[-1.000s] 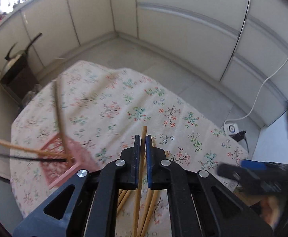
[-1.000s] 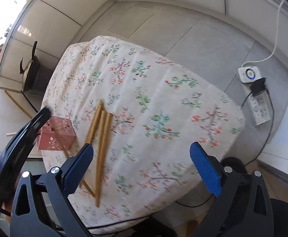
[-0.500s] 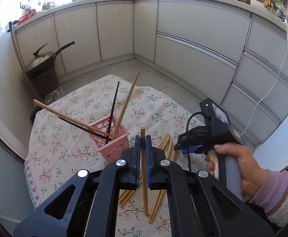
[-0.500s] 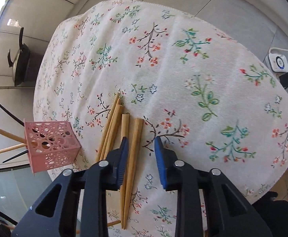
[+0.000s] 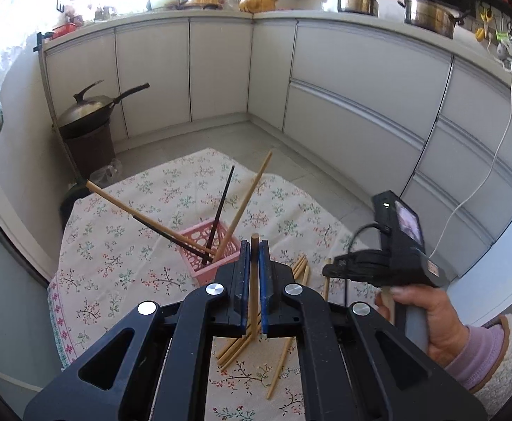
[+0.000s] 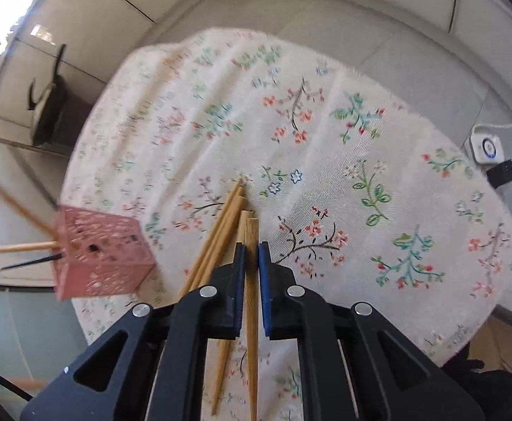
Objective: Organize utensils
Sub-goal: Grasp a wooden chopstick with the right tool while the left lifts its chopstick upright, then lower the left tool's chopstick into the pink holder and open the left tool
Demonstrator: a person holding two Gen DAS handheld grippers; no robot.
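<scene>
I had the floral tabletop [image 6: 361, 133] under both cameras, with the pink basket [image 5: 209, 252] near its left side already holding a few chopsticks leaning out at odd angles. My left gripper [image 5: 254, 249] was clamped on one wooden chopstick [image 5: 254, 280], raised above the loose pile [image 6: 217, 235]. My right gripper [image 6: 251, 251] had just been closing, its jaws now pinched on another wooden stick [image 6: 251, 301] lying at the pile's right edge. I judged the lift should go straight up, so the neighbours touching it wouldn't drag along. The leaning sticks crowded the basket mouth, so I would have dropped mine into the open corner
</scene>
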